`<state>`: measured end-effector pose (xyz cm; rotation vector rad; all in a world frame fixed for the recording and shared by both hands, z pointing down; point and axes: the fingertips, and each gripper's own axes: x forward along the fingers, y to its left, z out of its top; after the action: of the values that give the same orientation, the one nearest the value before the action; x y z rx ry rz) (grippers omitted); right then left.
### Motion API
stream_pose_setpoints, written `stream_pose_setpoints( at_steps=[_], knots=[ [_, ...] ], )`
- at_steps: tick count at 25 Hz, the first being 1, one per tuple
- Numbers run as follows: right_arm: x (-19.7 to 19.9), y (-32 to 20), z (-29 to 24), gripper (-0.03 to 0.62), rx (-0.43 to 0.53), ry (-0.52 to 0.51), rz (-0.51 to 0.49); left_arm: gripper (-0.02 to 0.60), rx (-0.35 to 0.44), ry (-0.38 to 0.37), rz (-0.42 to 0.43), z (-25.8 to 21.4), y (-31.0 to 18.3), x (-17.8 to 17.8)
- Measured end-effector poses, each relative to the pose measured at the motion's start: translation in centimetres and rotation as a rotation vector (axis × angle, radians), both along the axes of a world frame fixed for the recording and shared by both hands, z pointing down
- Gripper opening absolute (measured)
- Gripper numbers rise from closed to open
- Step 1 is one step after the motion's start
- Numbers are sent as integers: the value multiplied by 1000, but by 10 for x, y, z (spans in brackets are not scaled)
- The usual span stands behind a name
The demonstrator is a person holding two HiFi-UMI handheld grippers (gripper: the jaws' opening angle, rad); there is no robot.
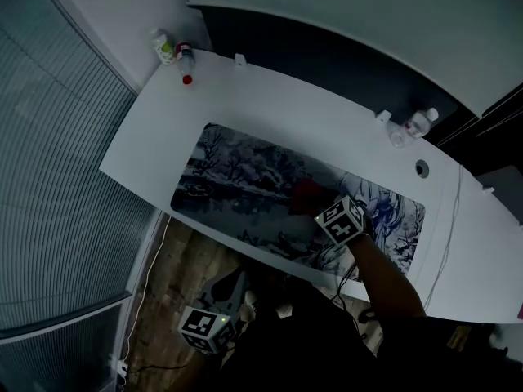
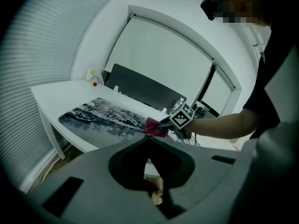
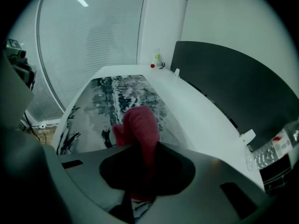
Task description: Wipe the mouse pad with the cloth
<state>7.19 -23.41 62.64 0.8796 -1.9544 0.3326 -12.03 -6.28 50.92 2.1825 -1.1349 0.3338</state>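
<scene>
The right hand-held gripper (image 3: 140, 148) is clamped on the red cloth (image 3: 138, 122) and presses it onto the mouse pad (image 1: 237, 178), right of centre, on the white counter (image 1: 327, 113). The left hand-held gripper (image 2: 148, 138) is closed and empty, below counter level. Wiping appears under way, but how much has been covered cannot be judged. The bottle (image 1: 173, 51) labels are too small to read.
</scene>
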Motion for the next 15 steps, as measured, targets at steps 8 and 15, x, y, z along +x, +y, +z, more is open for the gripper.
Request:
stream_pose_setpoints(
  at_steps=[8, 15],
  knots=[
    [17, -41, 2, 83, 25, 1, 13, 5, -17, -3, -64, 5, -18, 5],
    [23, -63, 2, 83, 43, -9, 32, 5, -30, -12, -64, 8, -26, 7]
  ],
)
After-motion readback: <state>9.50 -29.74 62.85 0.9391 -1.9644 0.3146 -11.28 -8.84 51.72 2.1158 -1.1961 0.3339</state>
